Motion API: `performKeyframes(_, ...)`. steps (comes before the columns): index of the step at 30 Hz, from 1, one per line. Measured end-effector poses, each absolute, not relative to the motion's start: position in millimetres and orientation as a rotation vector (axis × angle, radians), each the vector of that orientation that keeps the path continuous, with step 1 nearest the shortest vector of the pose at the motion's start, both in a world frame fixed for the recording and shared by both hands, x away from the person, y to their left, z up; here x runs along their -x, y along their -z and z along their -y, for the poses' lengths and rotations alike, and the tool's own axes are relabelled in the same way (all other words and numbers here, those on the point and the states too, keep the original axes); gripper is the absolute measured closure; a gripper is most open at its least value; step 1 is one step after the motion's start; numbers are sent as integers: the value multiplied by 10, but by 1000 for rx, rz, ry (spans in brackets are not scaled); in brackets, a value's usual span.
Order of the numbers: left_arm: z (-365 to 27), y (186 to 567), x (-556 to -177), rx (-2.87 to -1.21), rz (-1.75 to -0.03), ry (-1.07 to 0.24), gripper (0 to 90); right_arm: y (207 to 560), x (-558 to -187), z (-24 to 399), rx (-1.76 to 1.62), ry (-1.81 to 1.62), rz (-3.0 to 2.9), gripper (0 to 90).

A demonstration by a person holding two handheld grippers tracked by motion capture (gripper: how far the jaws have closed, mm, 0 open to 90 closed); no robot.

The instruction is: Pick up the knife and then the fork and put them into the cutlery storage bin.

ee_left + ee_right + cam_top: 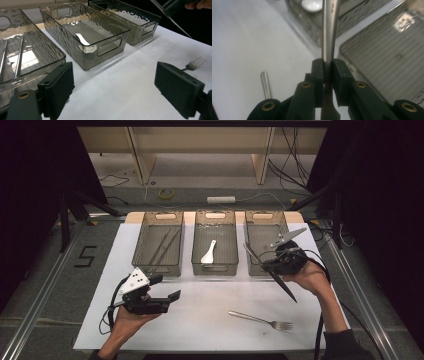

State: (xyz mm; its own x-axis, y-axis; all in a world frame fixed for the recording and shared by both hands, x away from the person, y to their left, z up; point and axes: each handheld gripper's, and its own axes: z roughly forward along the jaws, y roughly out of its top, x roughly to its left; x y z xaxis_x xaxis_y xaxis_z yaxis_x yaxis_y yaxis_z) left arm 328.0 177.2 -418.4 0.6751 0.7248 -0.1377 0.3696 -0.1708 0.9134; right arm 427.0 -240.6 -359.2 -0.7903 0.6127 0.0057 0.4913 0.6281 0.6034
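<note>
Right gripper (272, 265) clamps a long steel knife (270, 272) above the right-hand clear bin (265, 220), presumably to sort it; left gripper (167, 290) hangs wide open, empty.

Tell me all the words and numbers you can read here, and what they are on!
"5": black tape mark on the floor, left of the table.
Tiny stamped marks on the knife held in the right claw: too blurred to read.
Nothing else has writing.
</note>
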Motion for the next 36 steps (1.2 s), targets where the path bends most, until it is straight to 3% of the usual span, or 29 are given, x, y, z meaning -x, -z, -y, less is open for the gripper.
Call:
performKeyframes(26,-1776,4177,-3273,-1777,-877,-404,154,3147,-4849,2477,-1123,-1216,-2326,807)
performKeyframes(36,-1773,4176,-3272,-1778,-877,-403,154,3141,-5001,2518,-1165,-1170,-2237,807)
